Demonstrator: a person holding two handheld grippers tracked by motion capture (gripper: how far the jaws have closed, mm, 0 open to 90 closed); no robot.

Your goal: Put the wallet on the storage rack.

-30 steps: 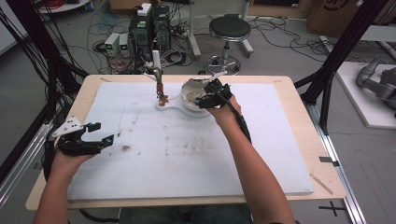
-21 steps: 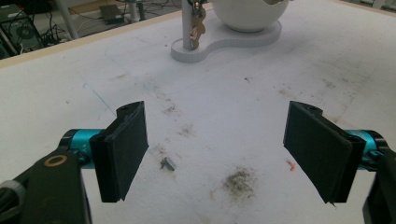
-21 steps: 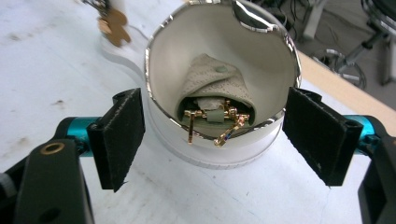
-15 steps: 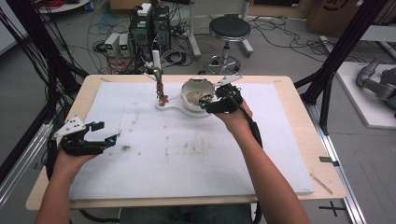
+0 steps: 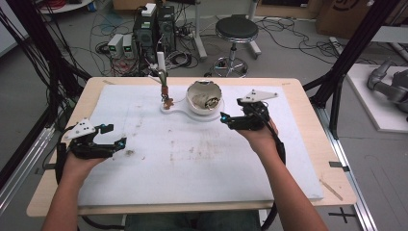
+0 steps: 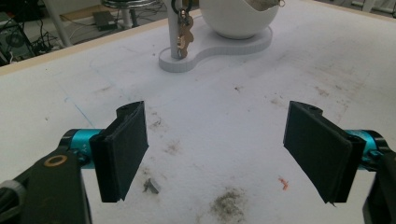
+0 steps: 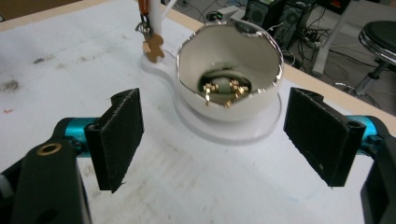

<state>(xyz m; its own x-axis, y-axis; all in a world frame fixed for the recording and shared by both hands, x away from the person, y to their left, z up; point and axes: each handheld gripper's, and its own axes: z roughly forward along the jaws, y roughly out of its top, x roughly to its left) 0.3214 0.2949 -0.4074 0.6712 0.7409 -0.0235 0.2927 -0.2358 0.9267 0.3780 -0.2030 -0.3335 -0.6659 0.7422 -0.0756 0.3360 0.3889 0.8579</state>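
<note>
The glossy white egg-shaped bowl (image 7: 229,81) with small gold pieces (image 7: 223,91) inside is sitting on its flat white stand (image 7: 261,128) just ahead of my right gripper (image 5: 224,119), whose jaws have just been opening and are standing wide with nothing between them. I am judging the release done, so I am backing away level, keeping clear of the rim. My left gripper (image 5: 115,135) is idling well off to the side, jaws apart and empty.

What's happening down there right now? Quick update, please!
Left gripper open, empty, over the mat. Right gripper empty beside the white bowl, jaws just opening. Gold trinkets in bowl. Nothing in the way.
</note>
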